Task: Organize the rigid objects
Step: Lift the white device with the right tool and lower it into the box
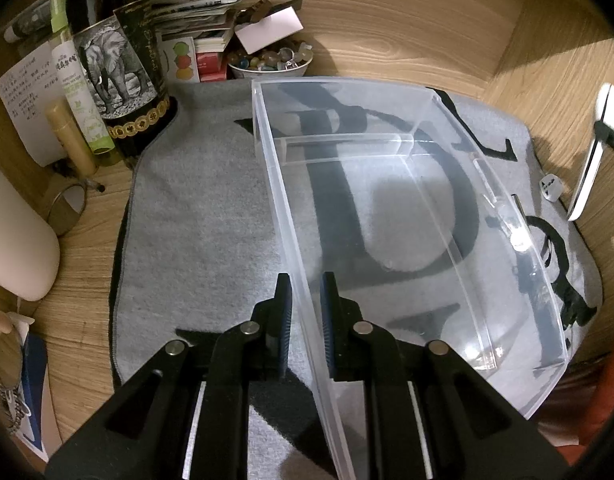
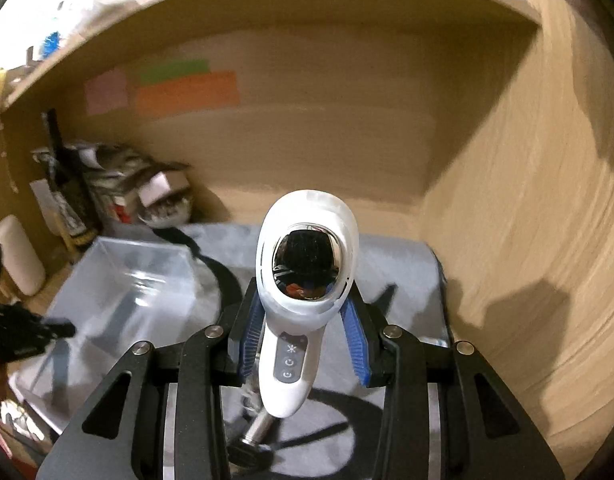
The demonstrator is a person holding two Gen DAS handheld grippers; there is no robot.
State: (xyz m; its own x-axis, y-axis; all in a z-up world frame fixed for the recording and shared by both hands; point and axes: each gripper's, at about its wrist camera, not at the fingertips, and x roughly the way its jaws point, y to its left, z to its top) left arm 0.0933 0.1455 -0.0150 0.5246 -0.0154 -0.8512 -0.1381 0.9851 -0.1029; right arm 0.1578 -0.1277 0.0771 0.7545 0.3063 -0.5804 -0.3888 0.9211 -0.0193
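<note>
A clear plastic bin (image 1: 407,208) lies on a grey mat (image 1: 195,220) with black lettering. My left gripper (image 1: 307,280) is shut on the bin's near left wall, one pad on each side of it. In the right wrist view my right gripper (image 2: 303,300) is shut on a white handheld device (image 2: 307,220) with a mirrored window and a grey button strip, held up above the mat (image 2: 403,264). The same device (image 1: 599,140) shows at the right edge of the left wrist view. The bin (image 2: 135,280) sits to the left of the device.
A dark bottle (image 1: 115,60) with an elephant label, a green spray bottle (image 1: 75,80), a bowl of beads (image 1: 271,60) and stacked booklets (image 1: 195,16) crowd the back left. A small die (image 1: 551,190) lies right of the bin. A metal cylinder (image 2: 259,428) rests under the device. Wooden walls close the back and right.
</note>
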